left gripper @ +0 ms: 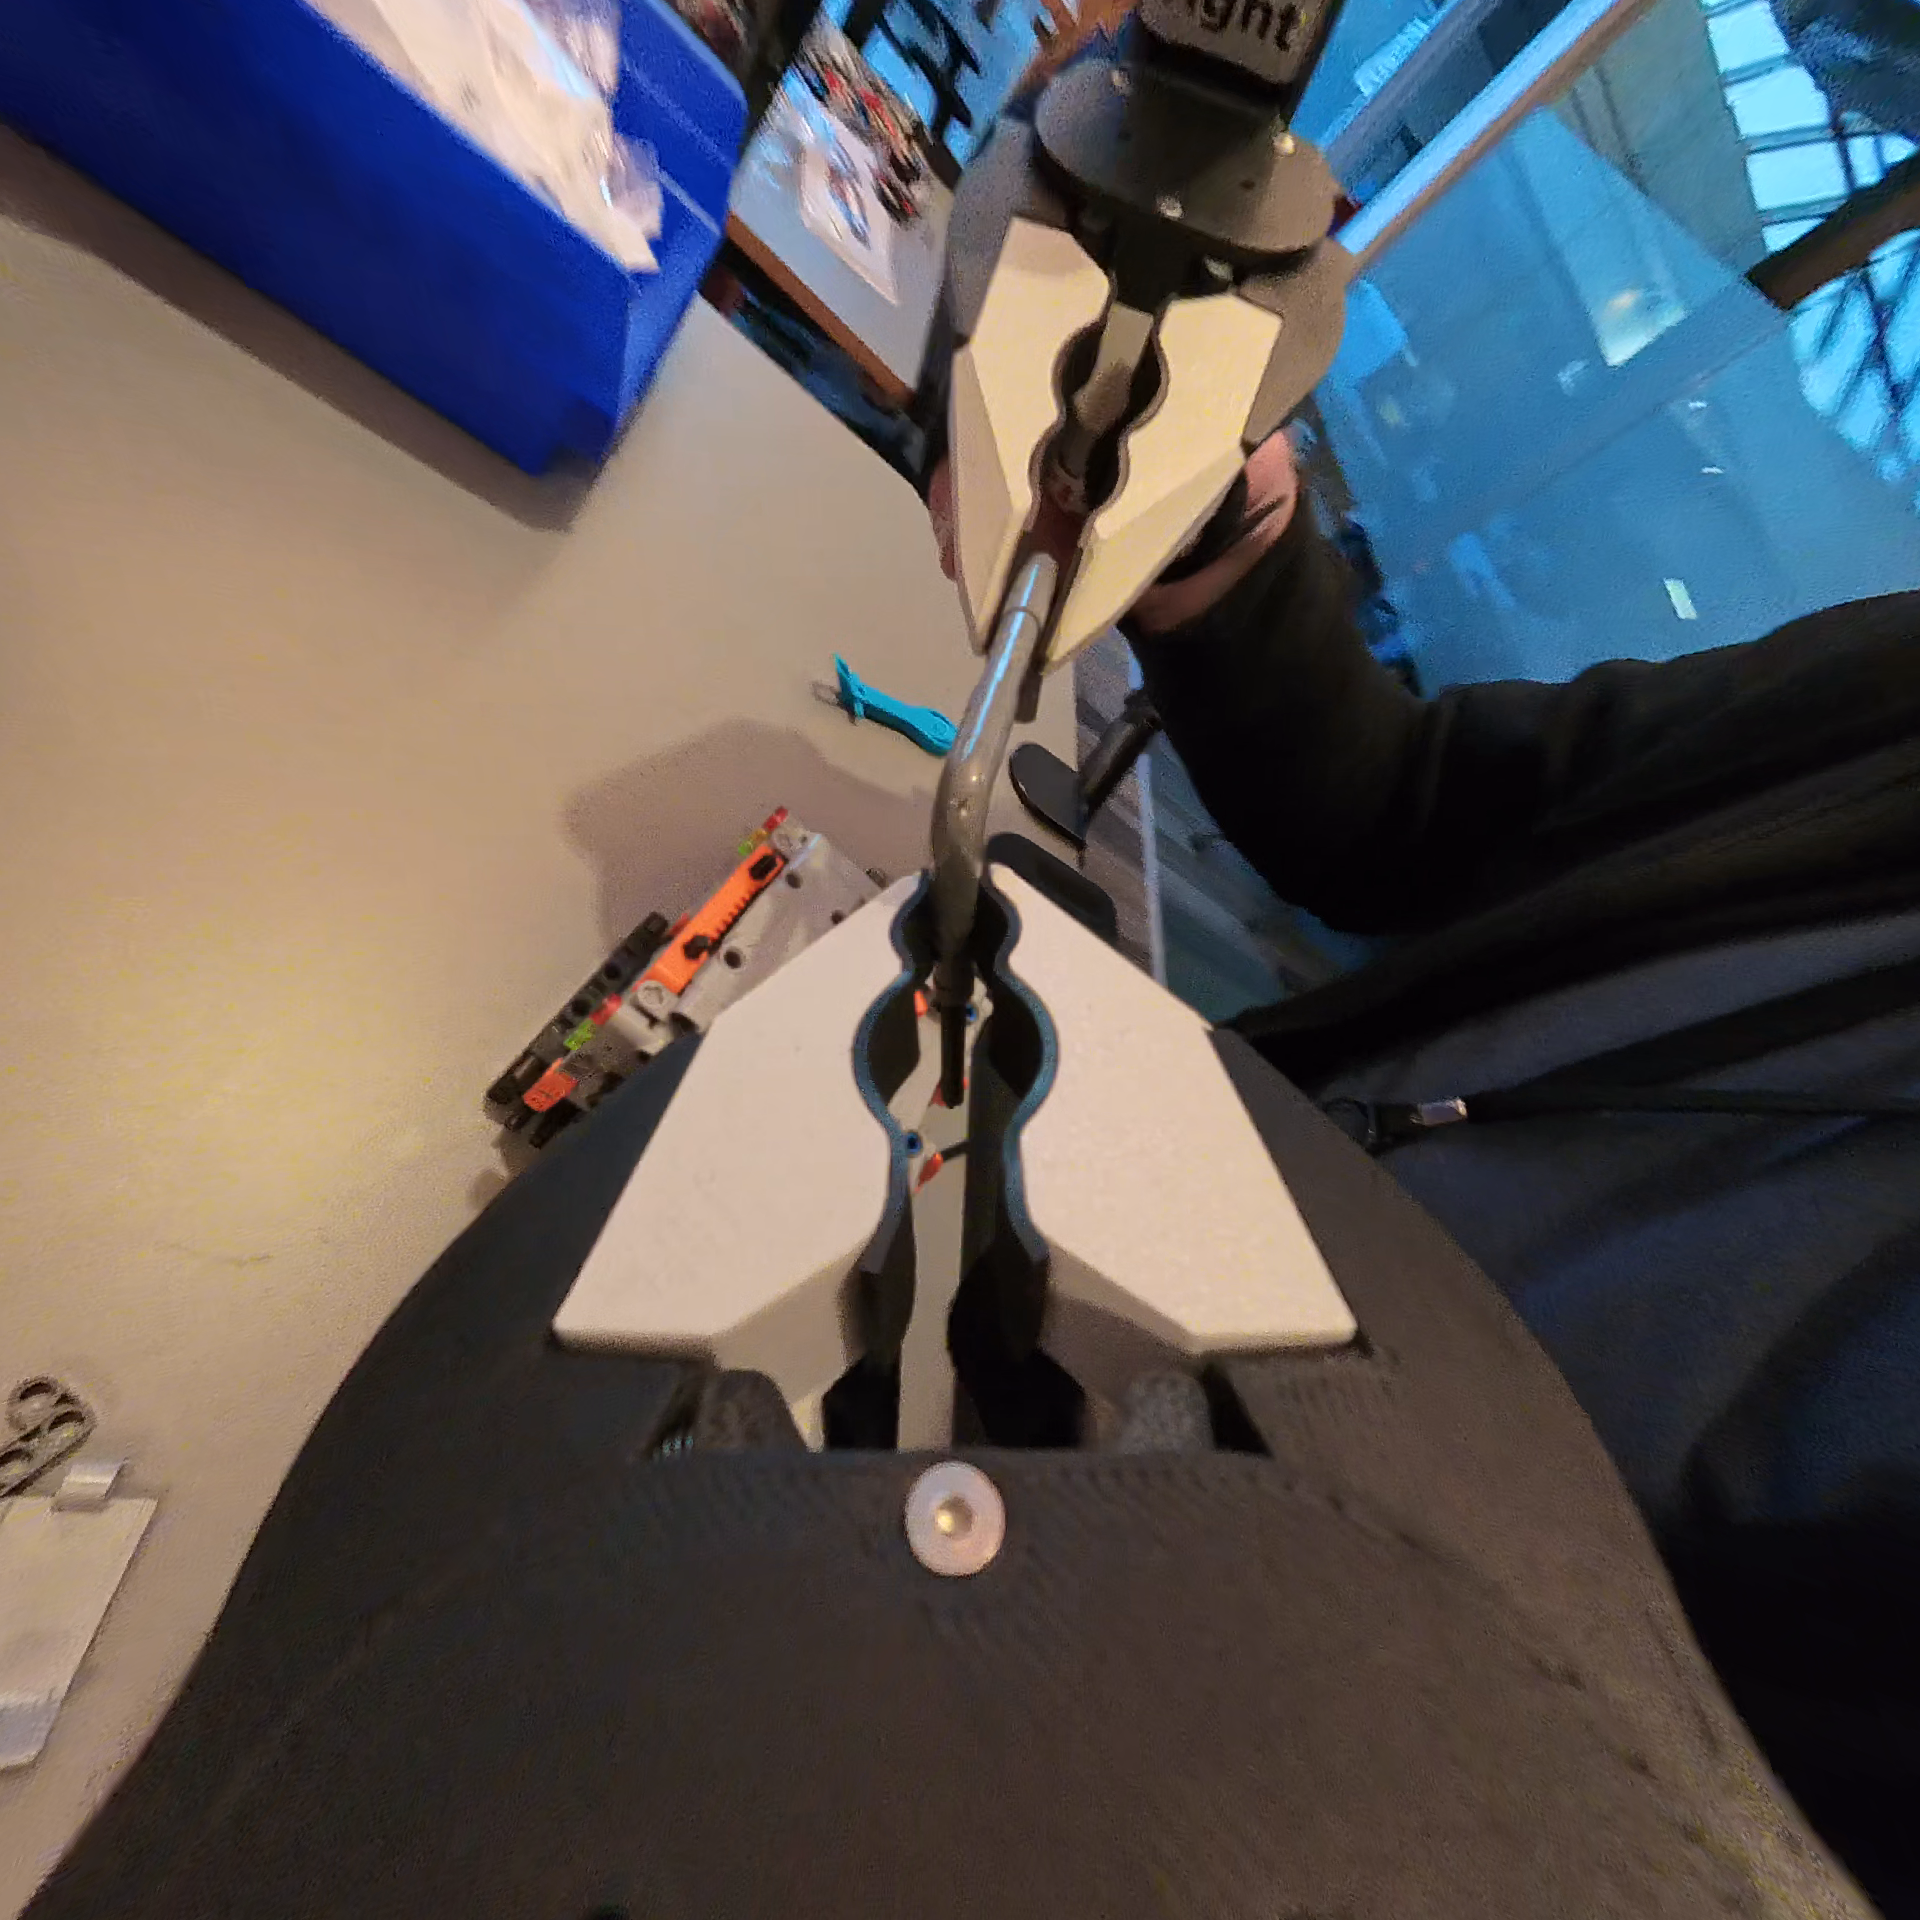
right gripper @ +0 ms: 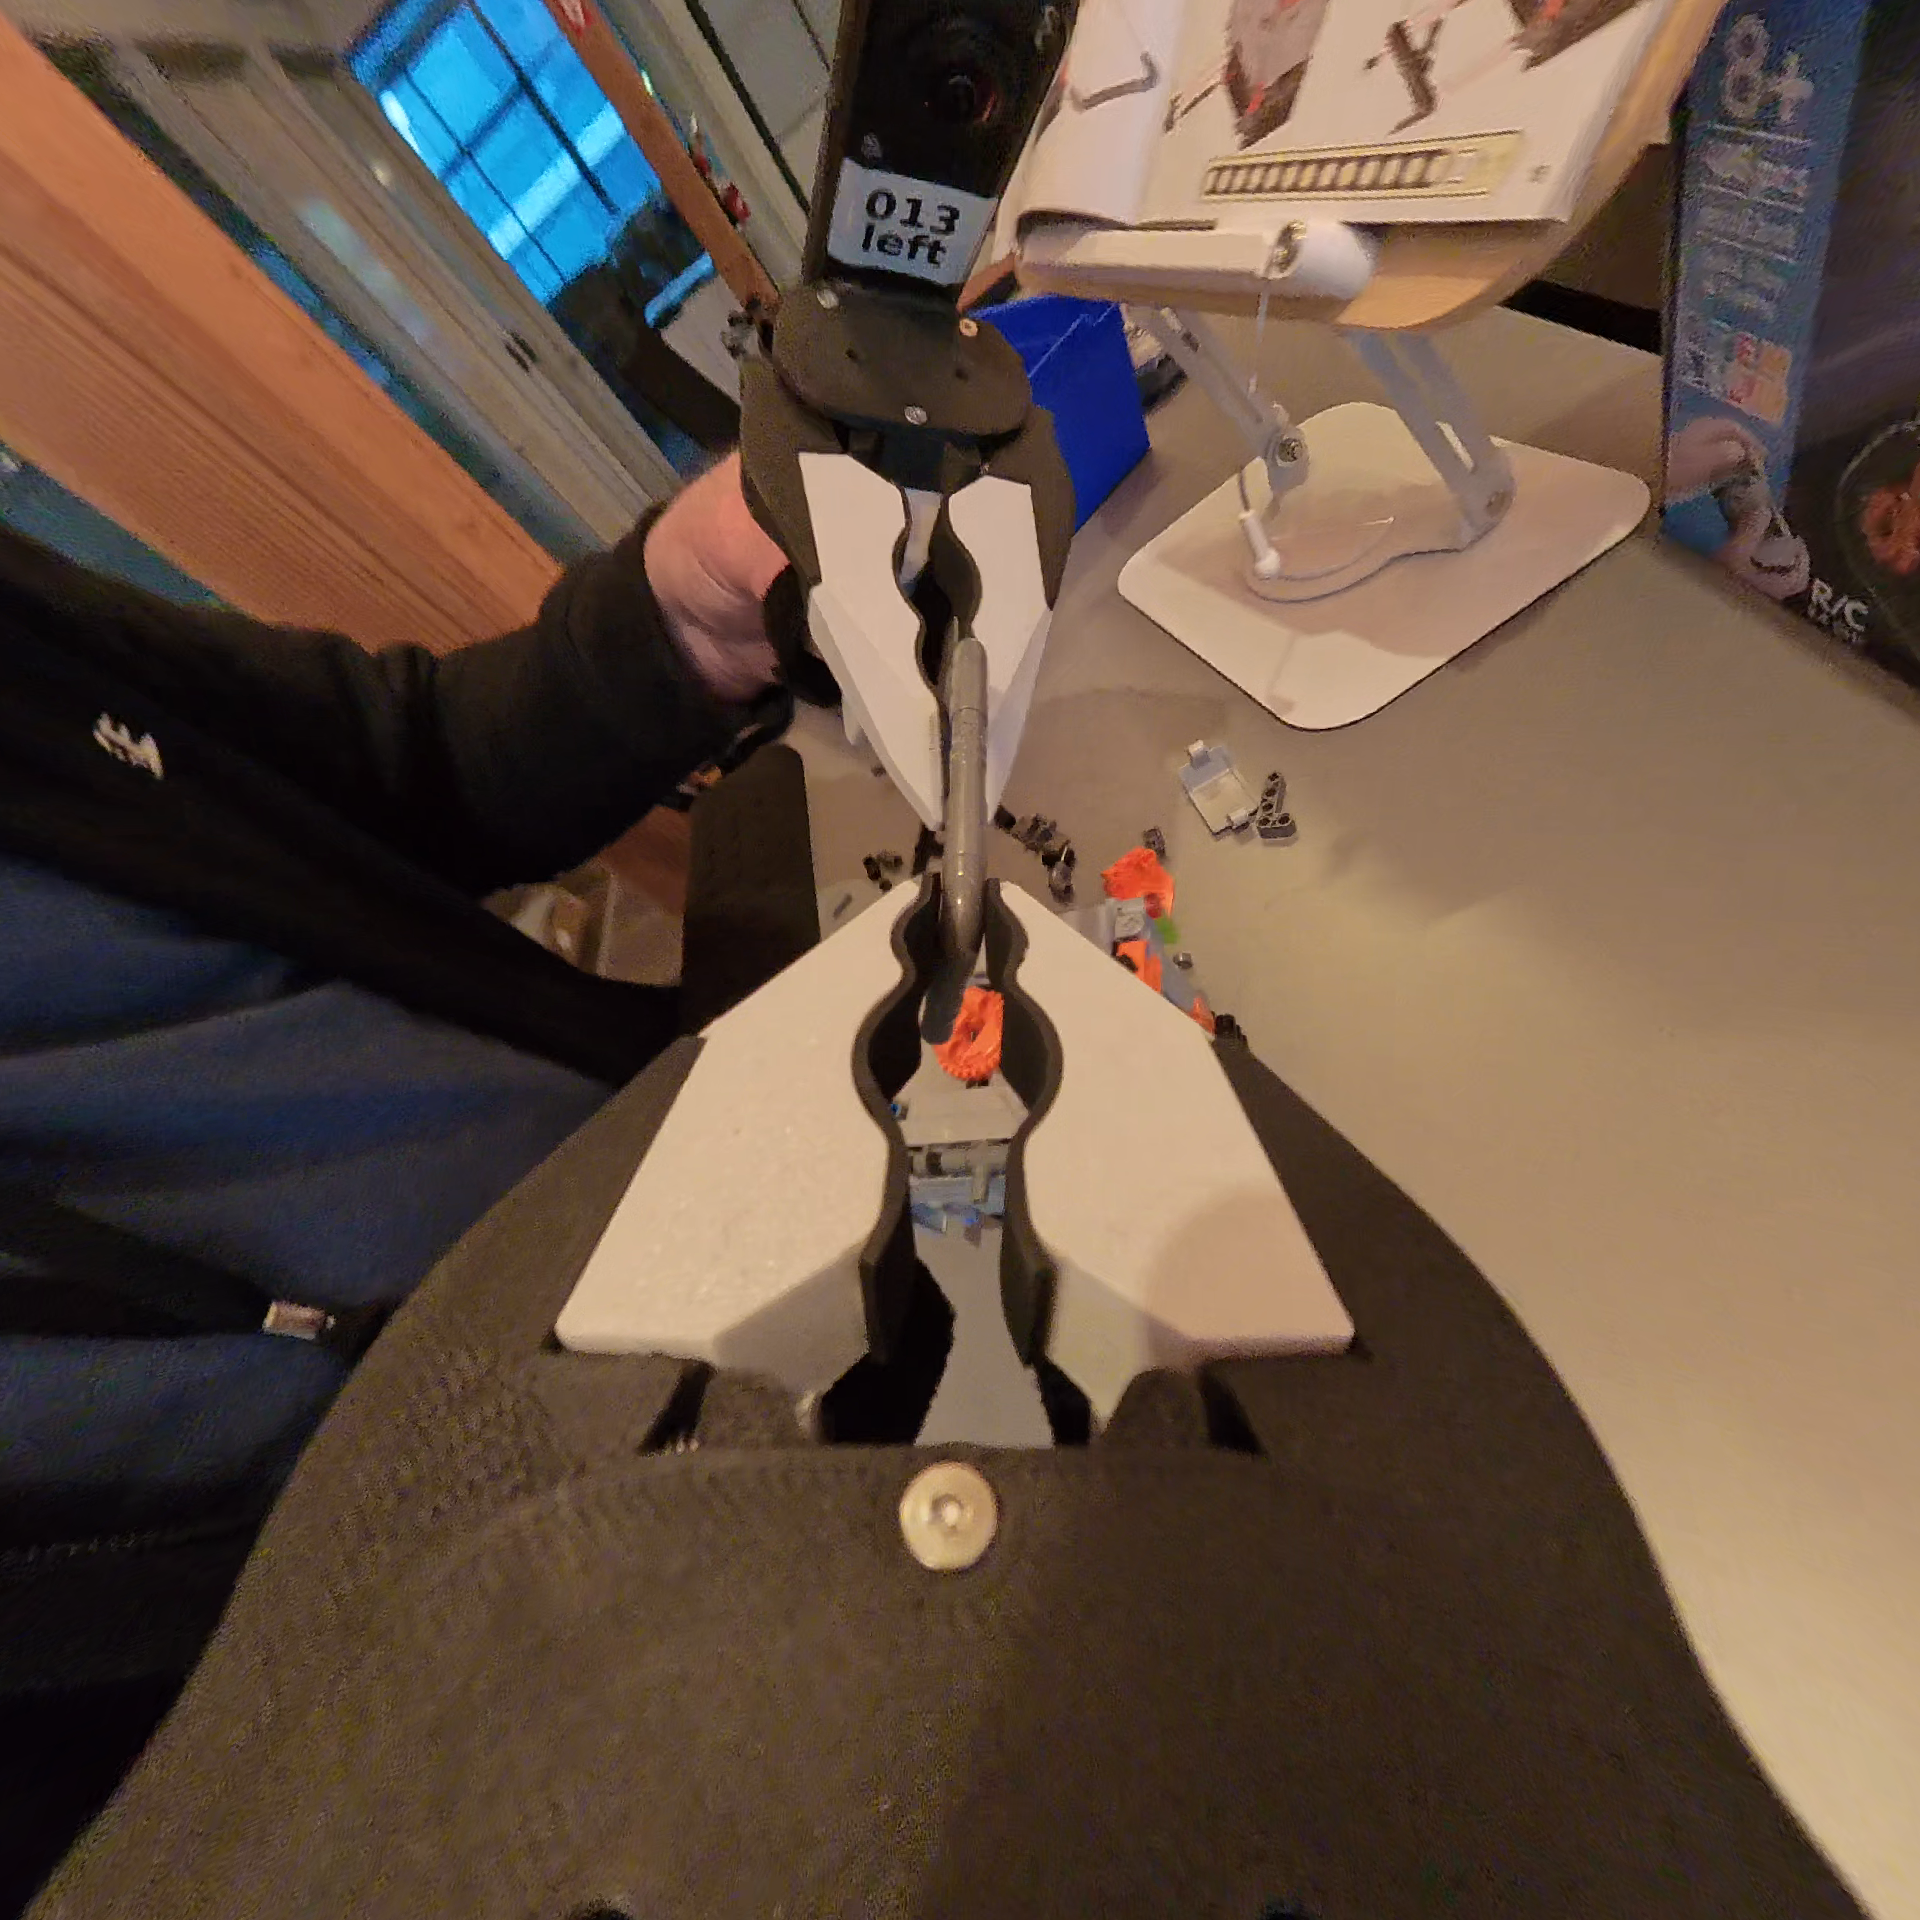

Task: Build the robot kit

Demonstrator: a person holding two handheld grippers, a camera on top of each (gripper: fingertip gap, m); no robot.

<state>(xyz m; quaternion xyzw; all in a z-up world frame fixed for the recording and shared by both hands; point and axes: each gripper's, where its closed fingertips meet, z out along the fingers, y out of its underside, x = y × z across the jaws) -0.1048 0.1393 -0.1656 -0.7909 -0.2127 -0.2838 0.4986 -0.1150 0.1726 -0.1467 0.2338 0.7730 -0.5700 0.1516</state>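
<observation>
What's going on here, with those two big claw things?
A person holds a claw-like gripper in each hand, above a pale table. The left gripper and right gripper face each other, both shut on the ends of one bent grey rod, held in the air between them. Below lie a partly built toy brick model and loose pieces.

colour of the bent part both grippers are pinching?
Dark metallic grey. The bent rod shows best in the left wrist view, between left gripper and right gripper.

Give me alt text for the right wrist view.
Two white-fingered grippers, right near and left opposite, each clamp one end of a bent grey plastic rod above a beige table strewn with small orange and grey building-kit parts.
</observation>
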